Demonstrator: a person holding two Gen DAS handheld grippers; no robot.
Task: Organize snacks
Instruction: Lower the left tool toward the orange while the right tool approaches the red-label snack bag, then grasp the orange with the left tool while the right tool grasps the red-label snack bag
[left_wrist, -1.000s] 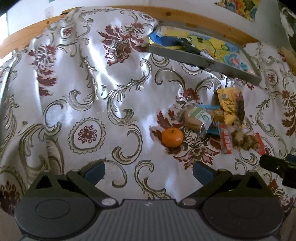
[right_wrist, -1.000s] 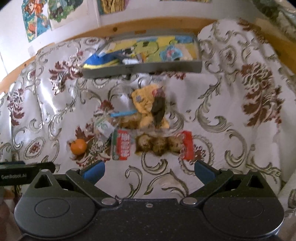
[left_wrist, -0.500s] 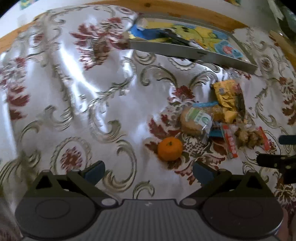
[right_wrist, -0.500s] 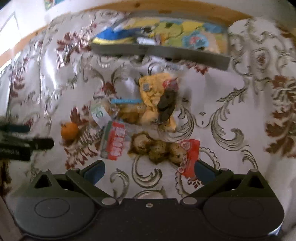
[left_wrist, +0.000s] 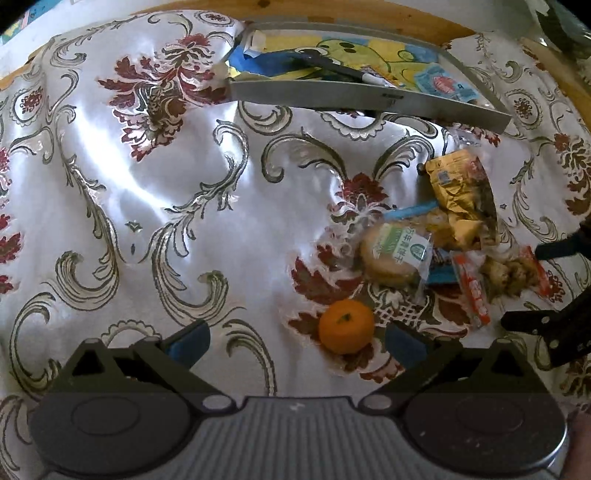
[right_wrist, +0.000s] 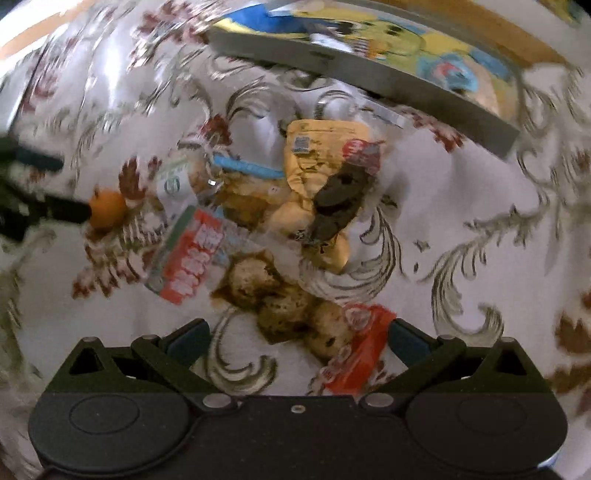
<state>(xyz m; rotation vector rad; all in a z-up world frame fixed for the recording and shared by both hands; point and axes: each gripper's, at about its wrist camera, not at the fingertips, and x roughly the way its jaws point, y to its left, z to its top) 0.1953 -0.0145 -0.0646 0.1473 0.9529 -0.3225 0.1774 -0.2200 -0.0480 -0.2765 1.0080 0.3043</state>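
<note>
**Two open grippers close on a heap of snacks**

Several snacks lie bunched on a floral satin tablecloth, a little in front of a shallow grey tray lined with a cartoon picture. The left gripper hangs low with its jaws spread wide and holding nothing; a mandarin sits just ahead of it, inside the gap and nearer its right finger. The right gripper is likewise spread and empty, and the near end of a clear packet of brown cakes with red ends lies between its fingers. Beyond are a red-and-white packet, a wrapped round biscuit and a crumpled yellow pouch.

The mandarin looks light, firm and smooth, likely to roll; a gentle pinch across its middle should suit. The film packets look slippery and their contents crushable, so grasping a sealed end seems safer. The right view is blurred.
</note>
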